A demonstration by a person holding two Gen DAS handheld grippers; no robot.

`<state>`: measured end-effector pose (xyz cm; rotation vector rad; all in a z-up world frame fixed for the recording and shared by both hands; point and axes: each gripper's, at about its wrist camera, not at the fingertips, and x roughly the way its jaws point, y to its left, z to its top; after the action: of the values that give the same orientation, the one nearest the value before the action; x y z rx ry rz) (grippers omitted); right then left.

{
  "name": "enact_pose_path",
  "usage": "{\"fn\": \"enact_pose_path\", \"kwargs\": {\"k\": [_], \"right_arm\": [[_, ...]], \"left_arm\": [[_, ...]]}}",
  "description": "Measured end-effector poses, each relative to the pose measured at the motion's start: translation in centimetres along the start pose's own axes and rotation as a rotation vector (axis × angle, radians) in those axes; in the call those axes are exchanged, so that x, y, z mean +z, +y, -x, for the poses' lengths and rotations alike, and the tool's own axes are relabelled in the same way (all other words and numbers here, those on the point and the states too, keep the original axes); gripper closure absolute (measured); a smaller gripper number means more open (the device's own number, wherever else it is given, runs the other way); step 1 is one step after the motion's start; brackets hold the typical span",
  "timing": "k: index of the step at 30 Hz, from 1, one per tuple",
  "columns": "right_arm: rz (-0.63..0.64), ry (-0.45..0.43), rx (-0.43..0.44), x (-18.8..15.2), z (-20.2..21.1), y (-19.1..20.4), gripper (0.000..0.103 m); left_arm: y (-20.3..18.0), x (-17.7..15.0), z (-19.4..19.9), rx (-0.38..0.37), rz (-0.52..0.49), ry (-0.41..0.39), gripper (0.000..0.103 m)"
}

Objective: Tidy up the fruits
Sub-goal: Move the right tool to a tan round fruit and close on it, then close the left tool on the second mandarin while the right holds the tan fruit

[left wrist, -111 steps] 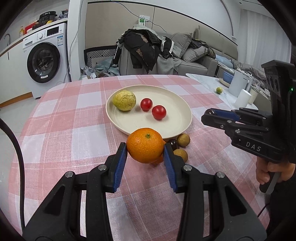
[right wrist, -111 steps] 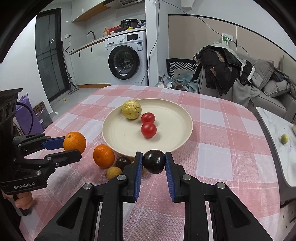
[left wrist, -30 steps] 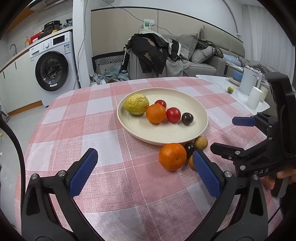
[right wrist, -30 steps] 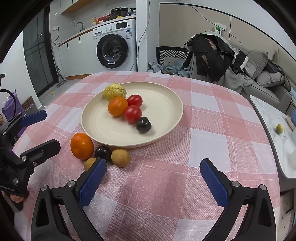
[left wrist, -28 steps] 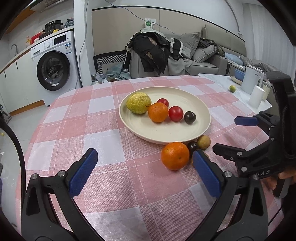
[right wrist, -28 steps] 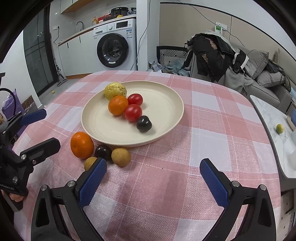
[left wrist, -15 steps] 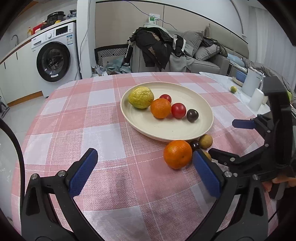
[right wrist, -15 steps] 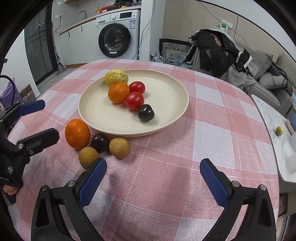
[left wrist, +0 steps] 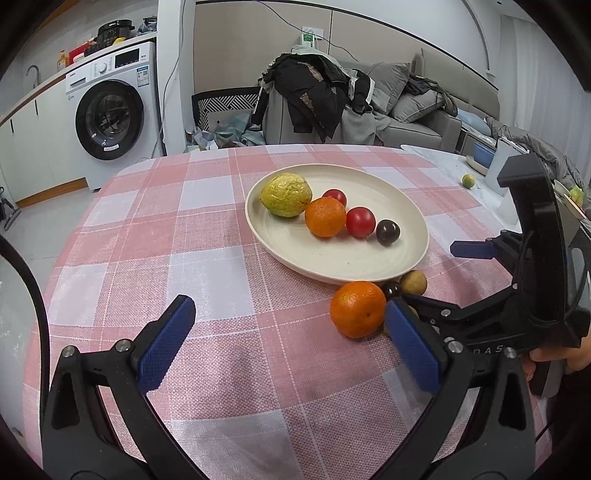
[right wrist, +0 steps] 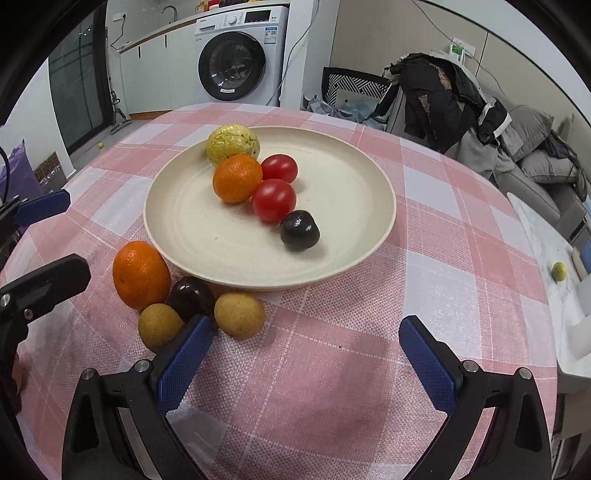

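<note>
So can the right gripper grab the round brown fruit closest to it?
Probably yes. The right gripper is open, and the round brown fruit lies on the table just ahead of its left finger; a small shift left should do it.

Only one text can be read. In the left wrist view, the black body of the right gripper carries small pale letters on its lower side; they look like "DAS", and the first letter is partly hidden behind the left gripper's finger. The washing machine has a label and a dark display on its front panel, and a sticker on the door glass, but all the print there is too small to read. A white and green box on the wall also has print that is not legible.
</note>
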<state>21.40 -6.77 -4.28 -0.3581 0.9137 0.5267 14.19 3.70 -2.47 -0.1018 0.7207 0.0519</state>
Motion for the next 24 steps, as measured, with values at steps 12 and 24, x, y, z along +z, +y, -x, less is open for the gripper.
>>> {"fn": "enact_pose_path", "kwargs": {"k": [12, 24], "right_arm": [[0.019, -0.008, 0.086, 0.1, 0.2, 0.4, 0.03], [0.032, -0.026, 0.12, -0.5, 1.1, 0.8, 0.077]], "left_arm": [[-0.5, -0.2, -0.3, 0.013, -0.024, 0.01, 0.001], [-0.8, -0.4, -1.0, -0.008, -0.027, 0.036, 0.001]]}}
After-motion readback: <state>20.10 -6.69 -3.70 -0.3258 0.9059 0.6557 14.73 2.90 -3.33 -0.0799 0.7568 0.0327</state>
